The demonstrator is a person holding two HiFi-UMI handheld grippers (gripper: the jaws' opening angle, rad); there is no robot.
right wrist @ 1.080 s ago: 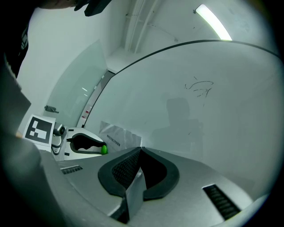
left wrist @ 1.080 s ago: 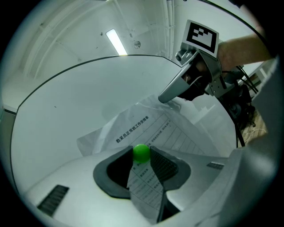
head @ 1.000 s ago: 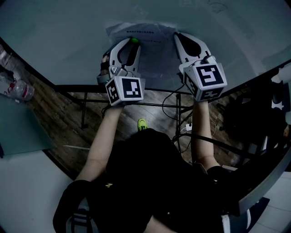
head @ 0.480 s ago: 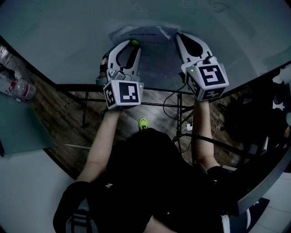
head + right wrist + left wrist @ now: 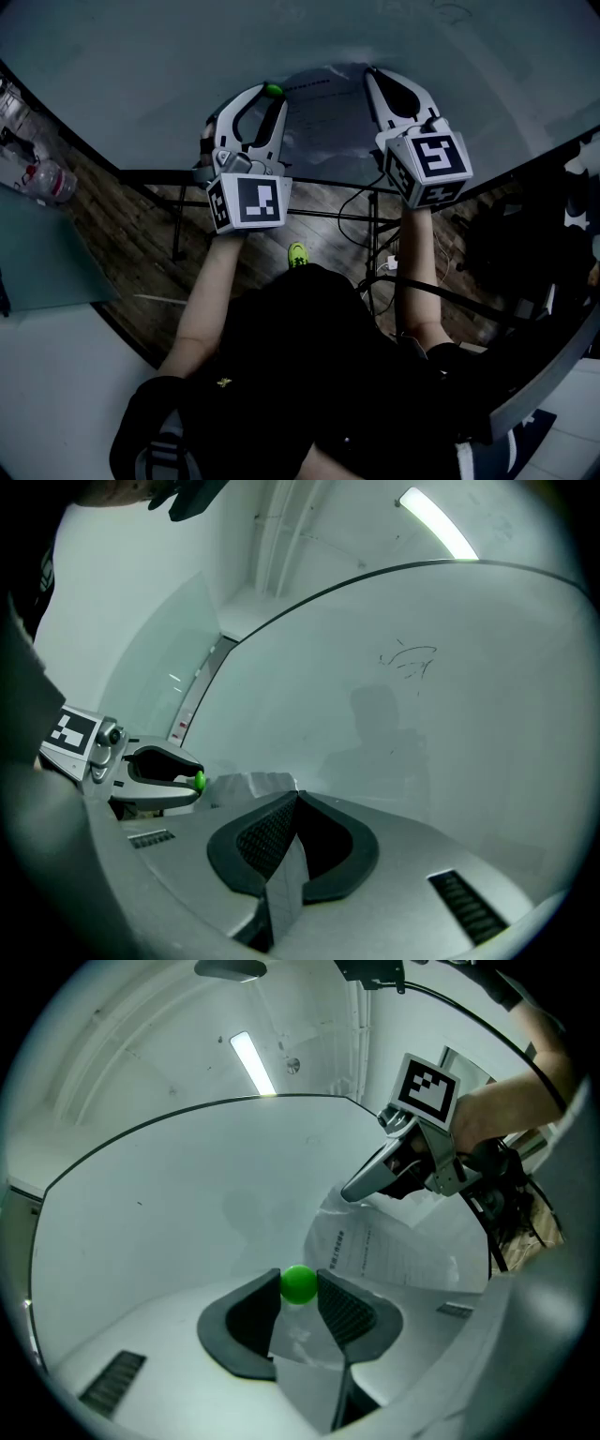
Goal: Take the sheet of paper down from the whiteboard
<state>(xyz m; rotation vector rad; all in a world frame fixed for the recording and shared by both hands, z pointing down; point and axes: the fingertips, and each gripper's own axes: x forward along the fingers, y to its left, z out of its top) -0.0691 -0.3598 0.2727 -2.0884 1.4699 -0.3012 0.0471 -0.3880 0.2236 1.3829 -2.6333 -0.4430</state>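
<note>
A printed sheet of paper point(image 5: 323, 117) hangs in front of the whiteboard point(image 5: 141, 66), held between my two grippers. My left gripper point(image 5: 270, 92) is shut on a round green magnet point(image 5: 273, 90) at the sheet's left side. In the left gripper view the magnet point(image 5: 299, 1283) sits between the jaw tips, with a paper corner point(image 5: 309, 1363) lying in the jaws behind it. My right gripper point(image 5: 368, 73) is shut on the sheet's upper right corner. In the right gripper view its jaws point(image 5: 296, 797) pinch the paper's edge point(image 5: 246, 782).
The whiteboard's black stand point(image 5: 281, 183) and loose cables point(image 5: 375, 253) are below the grippers. A plastic bottle point(image 5: 47, 178) lies on the floor at the left, beside a grey table point(image 5: 37, 262). A small scribble point(image 5: 410, 660) marks the board.
The left gripper has drawn back from the board and slightly left with the green magnet. The sheet's top has come off the board and sagged. The right gripper has stayed put.
</note>
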